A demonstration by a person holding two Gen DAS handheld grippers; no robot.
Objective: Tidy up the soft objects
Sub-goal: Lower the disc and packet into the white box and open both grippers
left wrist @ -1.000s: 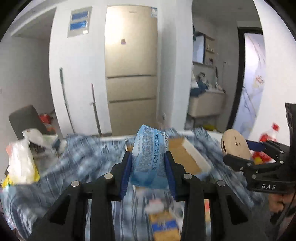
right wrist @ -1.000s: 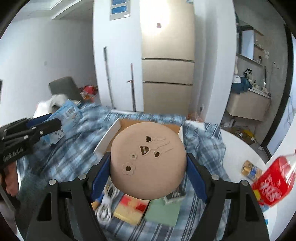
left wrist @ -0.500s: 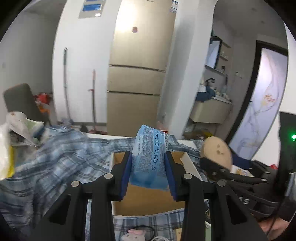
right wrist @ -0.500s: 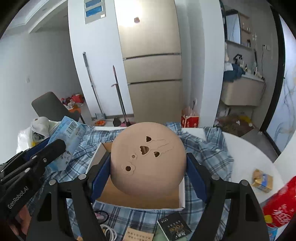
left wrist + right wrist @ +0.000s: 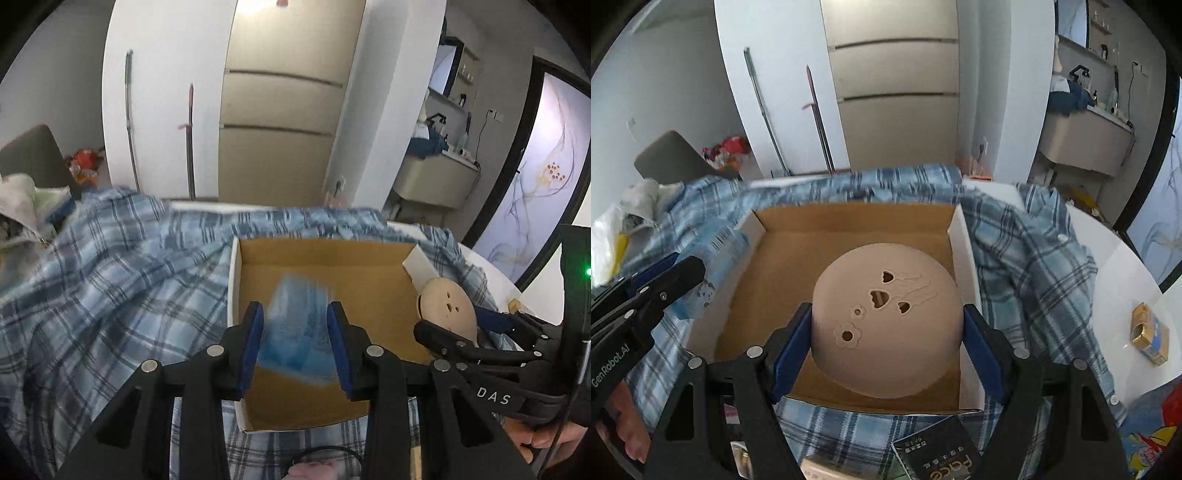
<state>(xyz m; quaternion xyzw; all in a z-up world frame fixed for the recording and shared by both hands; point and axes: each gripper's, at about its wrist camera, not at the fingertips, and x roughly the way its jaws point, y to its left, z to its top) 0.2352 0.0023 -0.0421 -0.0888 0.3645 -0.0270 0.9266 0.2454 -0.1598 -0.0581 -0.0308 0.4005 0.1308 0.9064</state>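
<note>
Grippers hang above the cardboard box (image 5: 846, 236): left gripper (image 5: 295, 336) clamps a blue packet (image 5: 295, 332), right gripper (image 5: 886, 332) squeezes a tan pad (image 5: 886, 317); bare box floor lies beneath, plaid cloth (image 5: 110, 277) crowding its rim

A lived-in home, seen across a cluttered white table (image 5: 1115, 266). Straight beyond the claws stands a tall beige fridge (image 5: 280, 122) against a white wall, with a mop (image 5: 764, 114) and a broom (image 5: 818, 118) propped to its left. Farther left, a grey chair (image 5: 670, 155) holds bright clutter. To the right, a washbasin counter (image 5: 436, 177) carries bottles and a dark cloth beneath a mirror. A checked shirt (image 5: 110, 280) sprawls over the table around an open cardboard box (image 5: 849, 221).
</note>
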